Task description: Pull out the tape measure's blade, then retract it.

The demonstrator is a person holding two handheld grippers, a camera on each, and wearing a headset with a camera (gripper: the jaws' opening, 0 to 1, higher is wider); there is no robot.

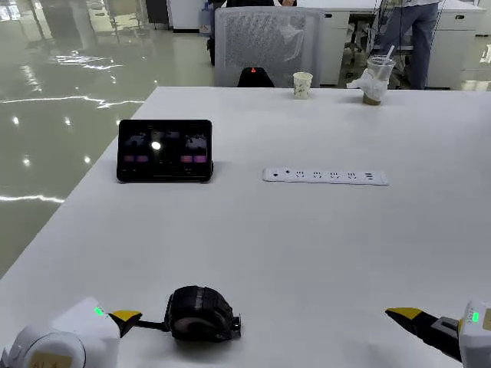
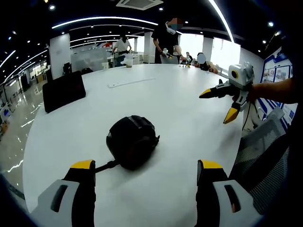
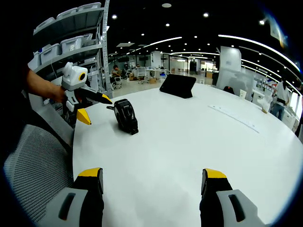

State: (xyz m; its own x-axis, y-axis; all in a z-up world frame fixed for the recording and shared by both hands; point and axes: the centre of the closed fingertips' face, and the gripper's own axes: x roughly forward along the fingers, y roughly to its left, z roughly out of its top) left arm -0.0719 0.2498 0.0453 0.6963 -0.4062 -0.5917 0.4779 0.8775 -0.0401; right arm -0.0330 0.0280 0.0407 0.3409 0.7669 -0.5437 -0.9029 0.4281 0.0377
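Head view: tape measure (image 1: 201,313) unheld, may skid

It lies on the surface (image 1: 307,245) near the front edge, just ahead of the left gripper (image 2: 146,166), fingers (image 2: 83,165) spread. The right gripper (image 3: 151,173), also spread, is well apart. Unpinned, it would likely slide when its blade is tugged.

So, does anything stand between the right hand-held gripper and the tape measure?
Nothing visible. Bare white table lies between the right hand-held gripper and the tape measure; the left hand-held gripper is at its far side.
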